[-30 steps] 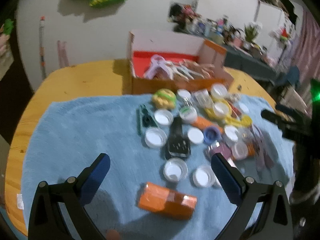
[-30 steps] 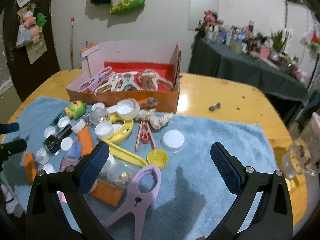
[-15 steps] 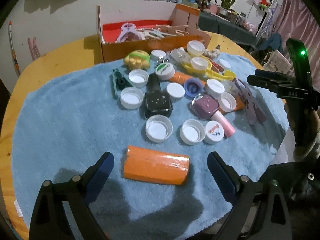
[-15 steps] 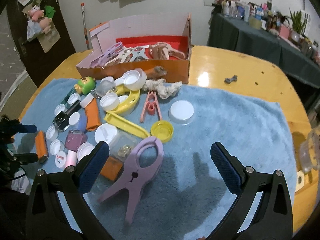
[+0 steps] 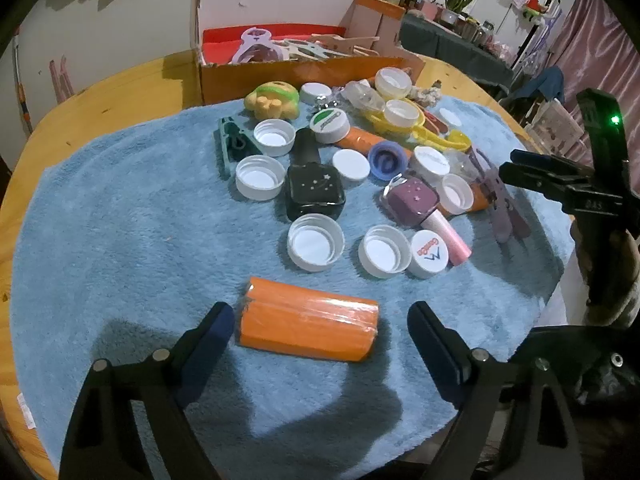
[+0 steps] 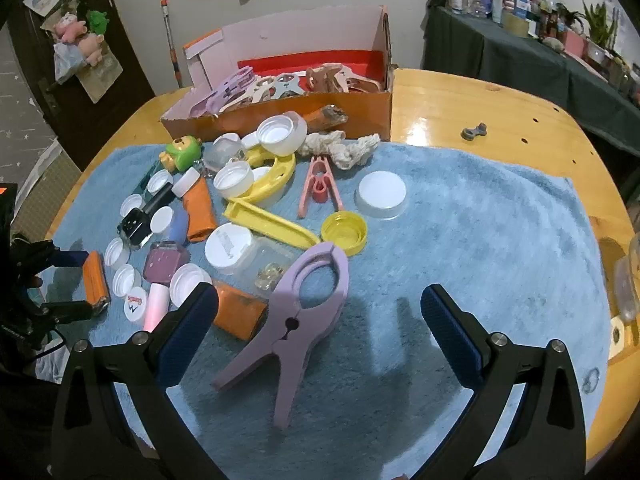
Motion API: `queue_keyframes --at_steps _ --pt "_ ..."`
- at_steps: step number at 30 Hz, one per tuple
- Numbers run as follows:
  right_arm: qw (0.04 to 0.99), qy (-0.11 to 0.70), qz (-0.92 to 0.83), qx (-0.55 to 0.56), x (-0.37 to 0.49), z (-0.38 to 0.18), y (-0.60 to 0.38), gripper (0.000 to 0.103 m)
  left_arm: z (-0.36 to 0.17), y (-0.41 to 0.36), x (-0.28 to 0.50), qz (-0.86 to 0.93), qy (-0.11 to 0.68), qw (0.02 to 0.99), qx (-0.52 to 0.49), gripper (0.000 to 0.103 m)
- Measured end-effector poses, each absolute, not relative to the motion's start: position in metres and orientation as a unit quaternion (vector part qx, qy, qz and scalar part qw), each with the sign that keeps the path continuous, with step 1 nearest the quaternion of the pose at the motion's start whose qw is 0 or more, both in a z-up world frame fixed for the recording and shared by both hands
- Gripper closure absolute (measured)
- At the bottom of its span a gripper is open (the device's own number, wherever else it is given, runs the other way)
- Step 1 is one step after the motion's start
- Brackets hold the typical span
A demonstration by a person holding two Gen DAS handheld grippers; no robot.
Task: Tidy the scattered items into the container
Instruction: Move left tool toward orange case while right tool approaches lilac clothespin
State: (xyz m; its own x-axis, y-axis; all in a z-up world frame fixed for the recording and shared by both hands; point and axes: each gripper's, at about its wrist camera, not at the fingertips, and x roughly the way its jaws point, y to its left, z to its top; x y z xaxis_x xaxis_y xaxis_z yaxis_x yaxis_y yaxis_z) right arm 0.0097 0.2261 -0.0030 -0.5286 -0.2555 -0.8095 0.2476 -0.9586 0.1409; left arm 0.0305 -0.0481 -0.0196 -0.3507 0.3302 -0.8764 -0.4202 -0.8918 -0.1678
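Observation:
An orange cardboard box (image 5: 296,72) (image 6: 280,114) at the back of the blue towel holds several large clips. Caps, nail-polish bottles, clips and toys lie scattered in front of it. My left gripper (image 5: 320,336) is open, its fingers on either side of an orange wrapped block (image 5: 308,330), low over the towel; that block also shows in the right wrist view (image 6: 95,278). My right gripper (image 6: 318,320) is open above a big lilac clamp clip (image 6: 298,320), which lies flat between its fingers. The right gripper also shows in the left wrist view (image 5: 536,178).
A blue towel (image 6: 480,260) covers a round wooden table (image 6: 480,104). White caps (image 5: 316,242), a black bottle (image 5: 314,184), a purple bottle (image 5: 414,200), a yellow cap (image 6: 344,232), a pink peg (image 6: 318,186) and a rope knot (image 6: 344,148) crowd the middle. A cluttered side table (image 6: 560,20) stands behind.
My left gripper has come down and forward onto the orange block, and its fingers have narrowed around it. My right gripper has lowered closer over the lilac clamp clip.

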Motion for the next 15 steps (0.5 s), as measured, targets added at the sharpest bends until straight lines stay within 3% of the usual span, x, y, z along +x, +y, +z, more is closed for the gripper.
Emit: queue_keyframes --at_steps 8,15 --pt "0.137 0.000 -0.874 0.467 0.017 -0.009 0.220 0.000 -0.019 -0.051 0.035 0.816 0.043 0.228 -0.530 0.013" --pt "0.137 0.002 -0.874 0.466 0.018 -0.012 0.218 0.000 -0.019 -0.063 0.040 0.802 -0.011 0.214 -0.558 0.013"
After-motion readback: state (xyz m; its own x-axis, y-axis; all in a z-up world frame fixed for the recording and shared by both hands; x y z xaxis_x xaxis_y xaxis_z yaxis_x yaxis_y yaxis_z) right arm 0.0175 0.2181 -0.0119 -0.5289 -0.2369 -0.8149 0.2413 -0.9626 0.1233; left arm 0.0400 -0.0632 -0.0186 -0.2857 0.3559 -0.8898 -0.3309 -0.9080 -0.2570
